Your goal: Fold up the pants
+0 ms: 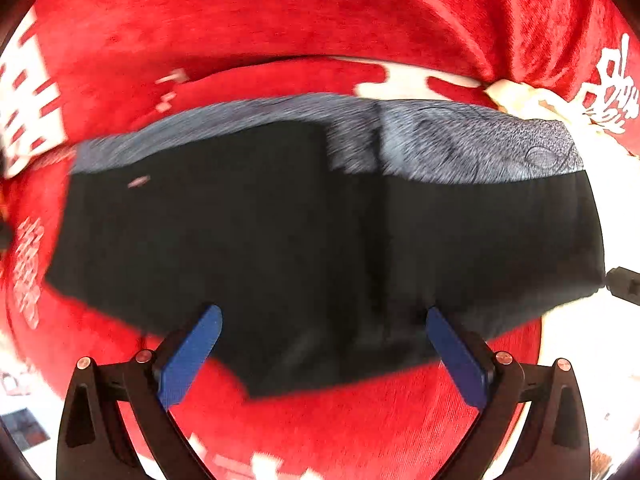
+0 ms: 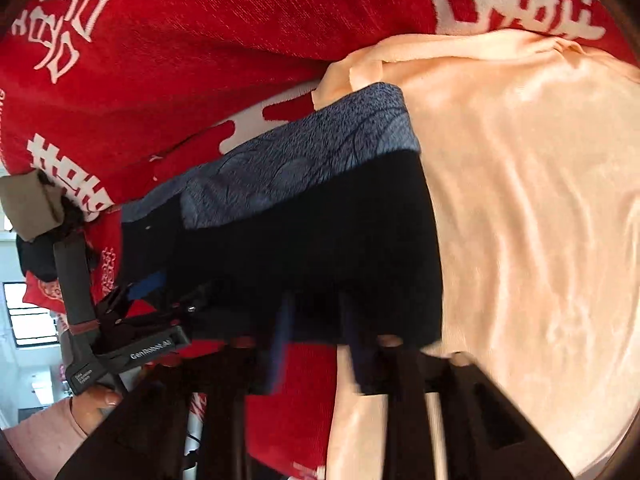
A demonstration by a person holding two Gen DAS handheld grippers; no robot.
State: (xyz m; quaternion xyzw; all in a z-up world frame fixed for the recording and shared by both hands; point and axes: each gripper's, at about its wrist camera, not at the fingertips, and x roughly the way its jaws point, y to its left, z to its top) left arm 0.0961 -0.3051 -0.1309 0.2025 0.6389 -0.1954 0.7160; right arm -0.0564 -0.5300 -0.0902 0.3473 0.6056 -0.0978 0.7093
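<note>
From my left wrist camera, the black pants (image 1: pixel 304 240) lie folded on the red cloth (image 1: pixel 280 16), filling the middle of the view, their grey patterned band (image 1: pixel 460 144) running along the far edge from 10 to 2 o'clock. My left gripper (image 1: pixel 324 320) points down over the near edge of the pants, its blue fingers (image 1: pixel 192 356) spread wide at 7 and 5 o'clock, nothing between them, not pressing the fabric. White characters (image 1: pixel 28 96) mark the cloth at 9 and 2 o'clock.

From my right wrist camera, the pants (image 2: pixel 320 248) sit at centre, with the band (image 2: pixel 312 148) toward 12 o'clock. A peach garment (image 2: pixel 520 220) spreads from 1 to 5 o'clock, just beside the pants and touching their right edge. My right gripper (image 2: pixel 316 340) is blurred at 6 o'clock, its fingers (image 2: pixel 282 344) narrowly apart at the near hem; I cannot tell whether they pinch the fabric. At 8 o'clock I see the left gripper (image 2: pixel 140 292) from the side, with a hand (image 2: pixel 94 404) on its handle.
</note>
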